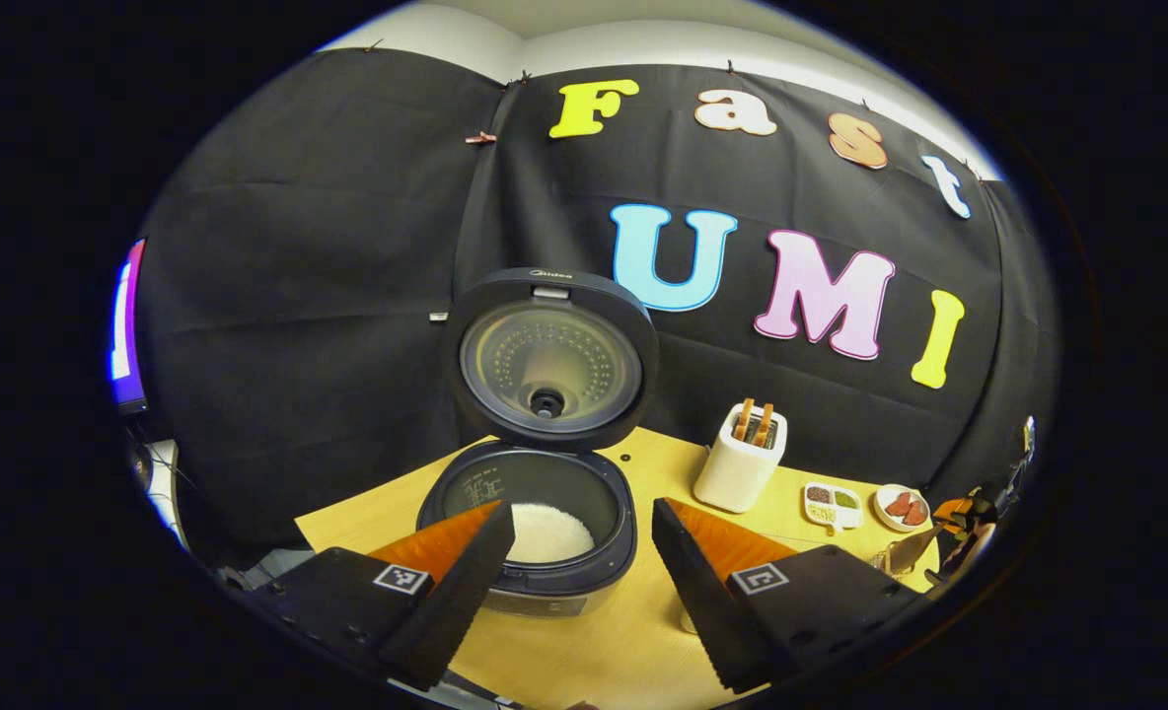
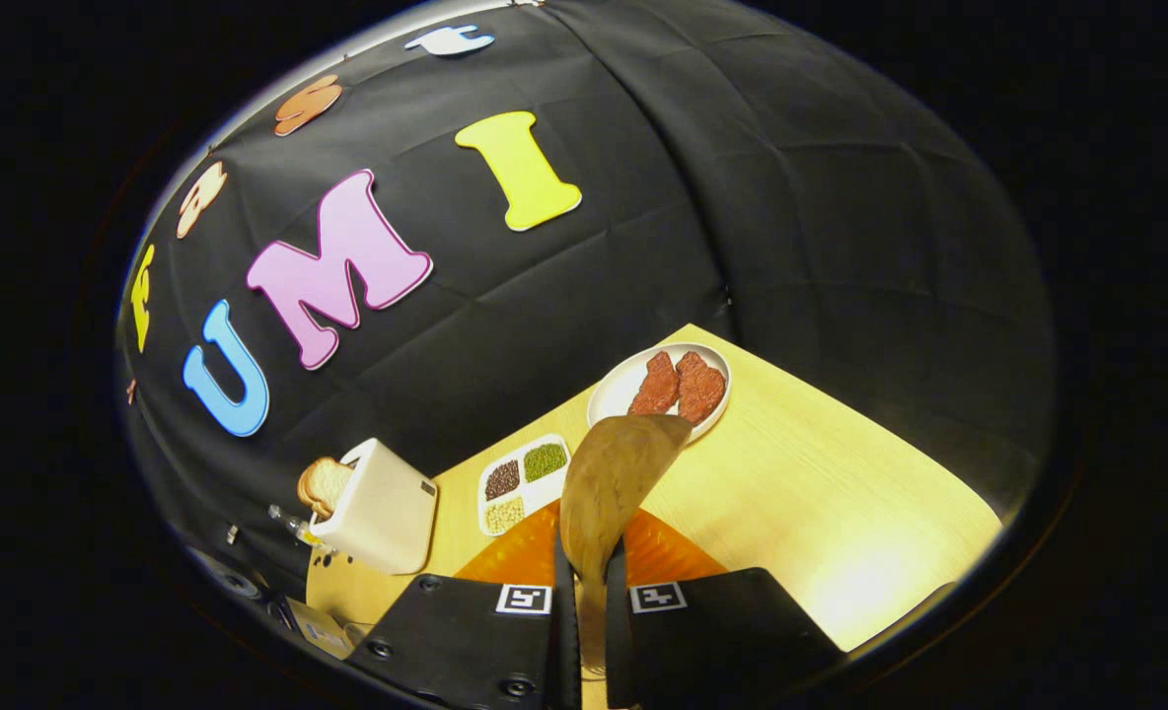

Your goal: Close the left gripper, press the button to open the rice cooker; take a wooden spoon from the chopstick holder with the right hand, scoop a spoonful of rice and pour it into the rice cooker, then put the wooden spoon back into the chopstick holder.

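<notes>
- Left gripper view, from the left: the cooker [image 1: 528, 523] stands on the table [image 1: 633, 641] with its lid [image 1: 551, 357] swung up, so the button step looks done; white rice lies in its pot [image 1: 547, 532].
- The left gripper [image 1: 582, 537] hovers in front of the cooker with its jaws apart and nothing between them.
- Right of the cooker stands a white holder [image 1: 740, 459] with wooden handles poking out, then a divided tray [image 1: 833, 506] and a plate [image 1: 902, 508]; the other gripper shows at the far right edge, too small to read.
- Right gripper view, from the left: the white holder [image 2: 379, 508], the tray of grains [image 2: 523, 473], then the plate with red pieces [image 2: 658, 387].
- The right gripper [image 2: 584, 582] is clamped on the spoon [image 2: 614, 488], bowl held up and forward; I cannot tell whether the bowl holds rice.
- Judgement: the scoop-and-pour or return step is in hand. The next move calls for a steady spoon and, when returning it, lowering the handle straight into the holder.
</notes>
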Tool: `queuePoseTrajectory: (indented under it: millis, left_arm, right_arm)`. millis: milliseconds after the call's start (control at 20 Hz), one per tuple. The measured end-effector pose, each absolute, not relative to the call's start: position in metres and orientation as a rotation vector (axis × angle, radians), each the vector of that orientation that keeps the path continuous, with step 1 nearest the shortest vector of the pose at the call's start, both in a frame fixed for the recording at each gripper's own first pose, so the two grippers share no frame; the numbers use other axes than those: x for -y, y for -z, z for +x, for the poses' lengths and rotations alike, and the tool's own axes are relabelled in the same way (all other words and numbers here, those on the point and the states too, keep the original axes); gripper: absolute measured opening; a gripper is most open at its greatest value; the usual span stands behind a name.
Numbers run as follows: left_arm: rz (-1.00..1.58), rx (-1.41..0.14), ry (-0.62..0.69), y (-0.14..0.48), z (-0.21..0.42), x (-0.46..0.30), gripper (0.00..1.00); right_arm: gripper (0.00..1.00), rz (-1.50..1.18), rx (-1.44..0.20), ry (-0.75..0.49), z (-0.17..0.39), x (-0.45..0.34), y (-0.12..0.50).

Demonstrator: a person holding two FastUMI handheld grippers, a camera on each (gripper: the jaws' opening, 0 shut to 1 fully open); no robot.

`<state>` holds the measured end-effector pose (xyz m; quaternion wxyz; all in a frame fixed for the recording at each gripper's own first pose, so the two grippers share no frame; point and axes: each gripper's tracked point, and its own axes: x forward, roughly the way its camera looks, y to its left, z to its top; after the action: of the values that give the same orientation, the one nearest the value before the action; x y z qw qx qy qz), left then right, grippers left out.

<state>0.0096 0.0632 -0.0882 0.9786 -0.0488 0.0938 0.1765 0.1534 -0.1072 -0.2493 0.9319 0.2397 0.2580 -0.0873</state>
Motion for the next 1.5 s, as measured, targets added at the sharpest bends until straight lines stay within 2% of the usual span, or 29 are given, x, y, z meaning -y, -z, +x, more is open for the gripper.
queuePoseTrajectory:
  millis: [300, 450, 700, 1050, 1500]
  left_arm:
    - [-0.068, -0.126, -0.395, 0.061, 0.003, -0.059, 0.95]
    - [-0.027, -0.063, -0.424, 0.033, 0.003, -0.068, 0.95]
    - [0.055, 0.096, -0.464, -0.026, 0.011, -0.095, 0.95]
    - [0.147, 0.204, -0.387, -0.082, 0.053, -0.107, 0.95]
    - [0.167, 0.259, -0.227, -0.099, 0.132, -0.133, 0.92]
  right_arm:
    - [0.18, 0.512, -0.600, 0.165, 0.145, 0.097, 0.282]
    - [0.25, 0.509, -0.575, 0.144, 0.140, 0.096, 0.270]
    - [0.99, 0.426, -0.542, 0.125, 0.111, 0.101, 0.251]
    - [0.99, 0.290, -0.460, 0.137, 0.055, 0.097, 0.214]
    - [0.98, 0.156, -0.359, 0.119, -0.025, 0.055, 0.157]
